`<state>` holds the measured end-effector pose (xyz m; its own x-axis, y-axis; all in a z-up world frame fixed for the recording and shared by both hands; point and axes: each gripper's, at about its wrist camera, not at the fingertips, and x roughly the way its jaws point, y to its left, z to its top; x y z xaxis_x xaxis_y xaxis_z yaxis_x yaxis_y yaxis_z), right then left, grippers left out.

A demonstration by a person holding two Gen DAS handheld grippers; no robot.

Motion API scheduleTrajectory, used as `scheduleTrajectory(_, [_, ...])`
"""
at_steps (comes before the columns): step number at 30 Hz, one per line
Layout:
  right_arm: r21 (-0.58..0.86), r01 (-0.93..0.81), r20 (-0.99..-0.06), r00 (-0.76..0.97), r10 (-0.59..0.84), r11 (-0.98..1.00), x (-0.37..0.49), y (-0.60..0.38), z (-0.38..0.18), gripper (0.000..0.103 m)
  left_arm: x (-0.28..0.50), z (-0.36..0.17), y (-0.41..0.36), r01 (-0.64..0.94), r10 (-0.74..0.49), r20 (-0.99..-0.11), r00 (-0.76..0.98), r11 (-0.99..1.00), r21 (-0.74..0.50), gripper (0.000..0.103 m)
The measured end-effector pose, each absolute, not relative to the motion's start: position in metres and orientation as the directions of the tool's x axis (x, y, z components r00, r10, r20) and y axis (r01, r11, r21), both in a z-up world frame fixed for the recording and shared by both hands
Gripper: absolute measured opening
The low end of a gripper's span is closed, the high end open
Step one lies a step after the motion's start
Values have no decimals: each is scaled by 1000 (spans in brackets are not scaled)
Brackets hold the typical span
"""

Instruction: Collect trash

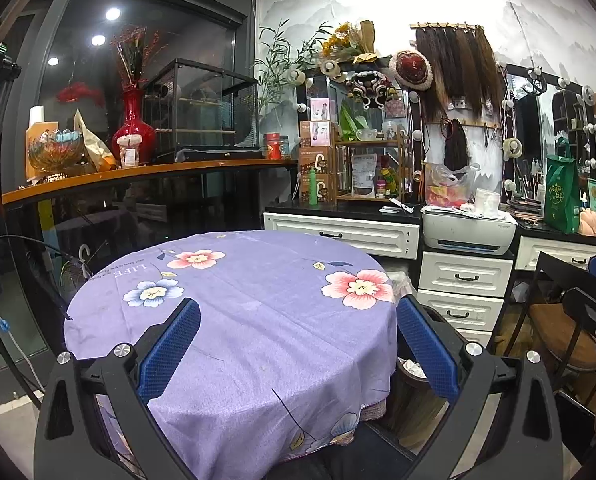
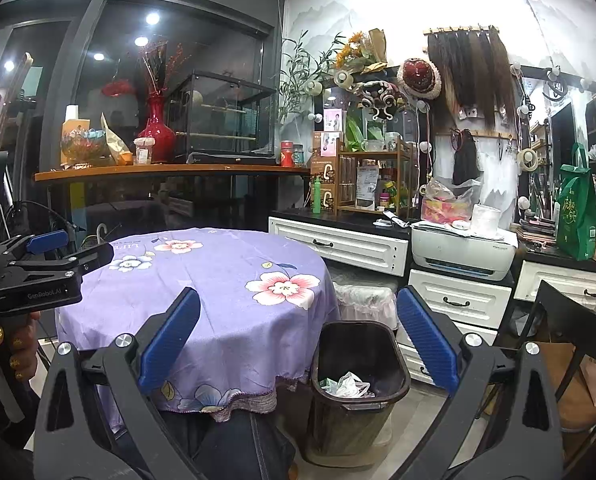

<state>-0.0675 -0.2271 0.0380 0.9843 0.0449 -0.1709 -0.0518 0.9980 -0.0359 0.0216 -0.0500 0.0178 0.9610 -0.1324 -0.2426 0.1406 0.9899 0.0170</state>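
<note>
Left claw [image 1: 298, 344]: spread wide, holding nothing, above the table [image 1: 234, 320].
Right claw [image 2: 298, 344]: spread, holding nothing.
Trash bin [image 2: 357, 384]: beside the table, crumpled trash [image 2: 345, 386] inside; lower contents hidden.
Printer [image 2: 461, 252]: far, partly covered.

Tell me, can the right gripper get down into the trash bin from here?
Probably yes. The right gripper is open and empty, and the trash bin stands uncovered beside the table, directly ahead between the fingers.
</note>
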Motion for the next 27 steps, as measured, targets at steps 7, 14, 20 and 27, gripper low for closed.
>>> scheduleTrajectory(7, [-37, -51, -171, 984, 44, 998, -68, -227, 37, 97, 22, 16, -51, 146, -136, -252, 958, 989, 21, 98])
scheduleTrajectory(14, [-37, -55, -172, 984, 47, 998, -67, -226, 37, 97, 24, 16, -55, 144, -130, -261, 956, 989, 37, 98])
scheduleTrajectory(20, [-37, -59, -173, 983, 52, 998, -66, -223, 37, 97, 25, 15, -55, 146, -130, -272, 953, 988, 41, 98])
scheduleTrajectory(27, [-38, -59, -175, 983, 52, 998, -67, -223, 35, 97, 27, 15, -56, 145, -127, -280, 952, 989, 43, 98])
